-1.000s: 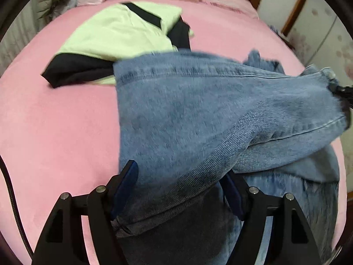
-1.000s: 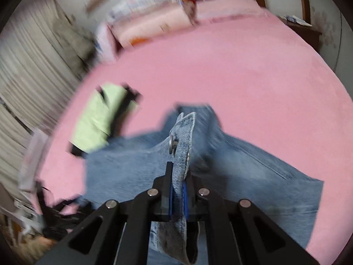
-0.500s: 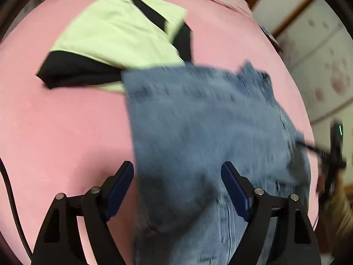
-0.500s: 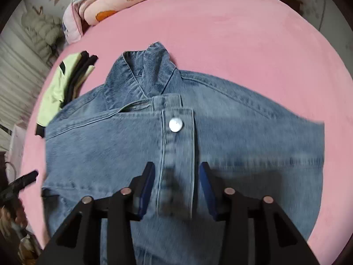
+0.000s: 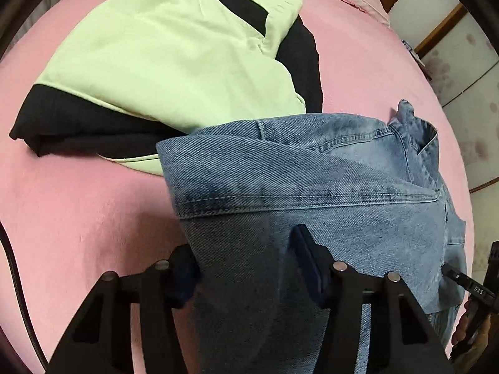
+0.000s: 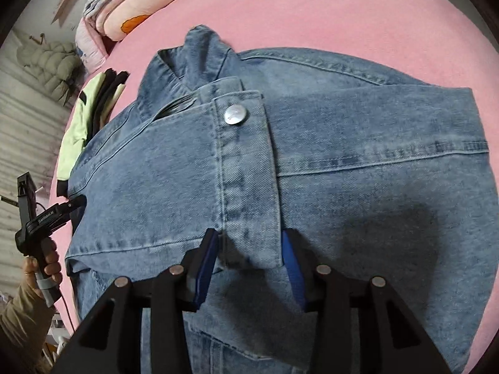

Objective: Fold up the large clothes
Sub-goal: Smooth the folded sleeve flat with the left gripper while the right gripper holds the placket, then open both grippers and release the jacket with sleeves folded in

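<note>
Denim jacket: blue washed-denim jacket (image 6: 327, 168) lies flat on the pink bedsheet (image 5: 78, 218), collar away, its edge overlapping the folded green-and-black garment (image 5: 174, 62).
Handling: judged heavy, stiff, not slippery; holds a crease. Grip at hems, seams or the button placket (image 6: 246, 187).
Left gripper (image 5: 246, 268): jaws spread, straddling the cloth edge, holding nothing.
Right gripper (image 6: 249, 261): jaws spread either side of the placket.
Change: one second ago the right jaws pinched the placket aloft; now released, the jacket lies spread.

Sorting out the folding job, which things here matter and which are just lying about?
Job:
denim jacket
left hand-held gripper
right hand-held gripper

Lying about:
folded green-and-black garment
quilt
puffer coat
</note>
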Demonstrator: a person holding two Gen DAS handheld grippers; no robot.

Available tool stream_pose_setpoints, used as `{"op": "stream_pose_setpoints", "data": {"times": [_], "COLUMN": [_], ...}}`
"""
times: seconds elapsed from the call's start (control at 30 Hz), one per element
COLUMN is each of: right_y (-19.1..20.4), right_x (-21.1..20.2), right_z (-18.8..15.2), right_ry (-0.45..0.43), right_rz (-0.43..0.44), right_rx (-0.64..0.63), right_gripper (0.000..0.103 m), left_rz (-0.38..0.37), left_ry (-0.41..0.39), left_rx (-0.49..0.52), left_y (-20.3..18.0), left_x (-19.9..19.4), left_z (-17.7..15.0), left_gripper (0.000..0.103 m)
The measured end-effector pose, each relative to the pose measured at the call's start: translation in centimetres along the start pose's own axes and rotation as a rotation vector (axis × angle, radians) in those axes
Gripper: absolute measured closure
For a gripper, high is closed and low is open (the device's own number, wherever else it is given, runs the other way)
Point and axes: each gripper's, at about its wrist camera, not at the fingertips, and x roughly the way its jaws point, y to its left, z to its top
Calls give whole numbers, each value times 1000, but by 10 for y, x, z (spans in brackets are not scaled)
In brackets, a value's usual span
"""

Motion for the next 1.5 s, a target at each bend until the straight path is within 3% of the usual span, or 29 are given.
{"op": "stream_pose_setpoints", "data": {"times": [0.17, 0.23, 0.33, 0.37, 0.47, 0.67, 0.8, 0.83, 0.9, 0.97, 1.07, 1.13, 1.27, 1.37, 1.5], "right_y": [8, 8, 7, 9, 15, 24, 19, 22, 28, 38, 59, 70, 101, 126, 140], "right_x": [-2, 1, 3, 1, -18, -3, 1, -2, -8, -20, -39, -46, -53, -52, -27], "right_z": [-2, -2, -3, -3, -10, -28, -28, -28, -30, -37, -51, -61, -87, -103, -103], "right_ry": [-15, -11, 2, -7, -28, -3, -33, -39, -53, -87, -149, -160, -189, -218, -218], "right_rz": [-68, -68, -13, -31, -75, -163, -153, -174, -212, -253, -282, -263, -206, -176, -161], "right_rx": [-35, -31, -30, -40, -78, -123, -79, -86, -103, -141, -203, -226, -259, -309, -306], "right_gripper": [57, 57, 76, 96, 96, 97, 97, 96, 91, 84, 82, 82, 82, 82, 82], "left_rz": [-17, 6, 57, 68, 89, 137, 150, 146, 163, 155, 123, 83, 35, 76, 90], "left_ry": [6, 9, 1, -4, -9, -20, -58, -55, -53, -78, -141, -178, -173, -162, -100], "left_rx": [-12, 7, 66, 85, 150, 254, 303, 298, 253, 196, 168, 173, 224, 269, 209], "left_y": [5, 5, -1, -3, -8, -15, -13, -12, -7, -3, -10, -21, -55, -68, -53], "left_x": [-1, 2, -2, -4, -7, 6, 5, 1, -12, -31, -62, -82, -86, -69, -34], "left_z": [2, 1, 0, 0, 1, -5, -10, -10, -10, -14, -29, -51, -90, -113, -118], "left_gripper": [50, 59, 80, 87, 90, 90, 84, 82, 67, 65, 65, 65, 65, 65, 62]}}
